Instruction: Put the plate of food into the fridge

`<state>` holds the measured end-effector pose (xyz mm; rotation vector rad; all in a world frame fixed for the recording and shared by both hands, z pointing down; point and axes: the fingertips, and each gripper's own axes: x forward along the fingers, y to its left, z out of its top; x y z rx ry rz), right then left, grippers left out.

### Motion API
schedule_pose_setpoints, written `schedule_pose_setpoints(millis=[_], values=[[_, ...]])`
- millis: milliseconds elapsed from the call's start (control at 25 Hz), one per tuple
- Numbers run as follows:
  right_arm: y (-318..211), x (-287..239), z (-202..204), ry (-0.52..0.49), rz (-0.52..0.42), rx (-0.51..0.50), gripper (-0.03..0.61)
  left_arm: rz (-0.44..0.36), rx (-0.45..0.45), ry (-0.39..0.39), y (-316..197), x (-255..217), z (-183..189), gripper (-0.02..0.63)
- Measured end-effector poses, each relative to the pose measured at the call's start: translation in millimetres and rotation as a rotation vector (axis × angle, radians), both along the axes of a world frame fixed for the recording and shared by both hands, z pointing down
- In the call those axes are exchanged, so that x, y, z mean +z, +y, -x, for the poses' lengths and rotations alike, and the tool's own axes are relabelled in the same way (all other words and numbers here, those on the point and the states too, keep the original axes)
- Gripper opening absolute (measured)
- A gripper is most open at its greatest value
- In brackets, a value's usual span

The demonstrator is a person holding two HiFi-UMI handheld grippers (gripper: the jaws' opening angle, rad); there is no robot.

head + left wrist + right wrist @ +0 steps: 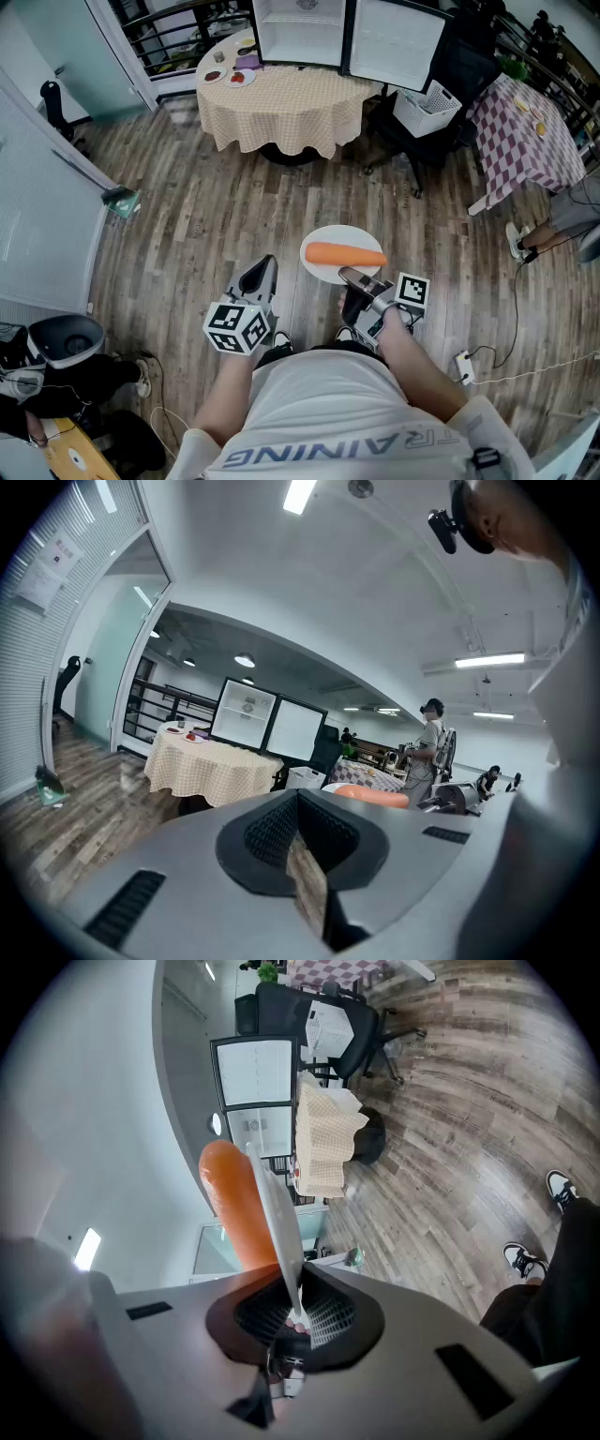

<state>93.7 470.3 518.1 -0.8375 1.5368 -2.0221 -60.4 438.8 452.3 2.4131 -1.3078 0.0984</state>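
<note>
Carriage looked to be the step in hand: the person stood on the wood-plank floor (216,216), well apart from the white open-fronted fridge (300,33), which sat beyond a round table under a beige checked cloth (281,103). The right gripper (349,275) had its jaws pinched down on the near rim of the round white plate (342,233), the thin edge squeezed between the pads, and the plate was held out roughly level in front of the body. On it lay a single long orange piece of food, carrot-like (345,254), resting across the middle. The left gripper (265,264) hung just beside it with its jaws drawn together on nothing. I judged that the next move called for walking round the table while keeping the plate flat, since a rim-only hold might let it tip and the food roll. The fridge's door (394,42) already stood swung aside, and its cavity looked bare from here. Small dishes of food (239,77) sat on the far table edge.
</note>
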Motion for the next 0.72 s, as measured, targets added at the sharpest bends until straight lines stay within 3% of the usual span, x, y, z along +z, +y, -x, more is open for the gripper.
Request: schedule_pose_setpoints(millis=[720], values=[[3, 10, -9, 0.015, 0.024, 0.016, 0.038, 0.049, 0.012, -0.019, 7, 19, -6, 0.008]])
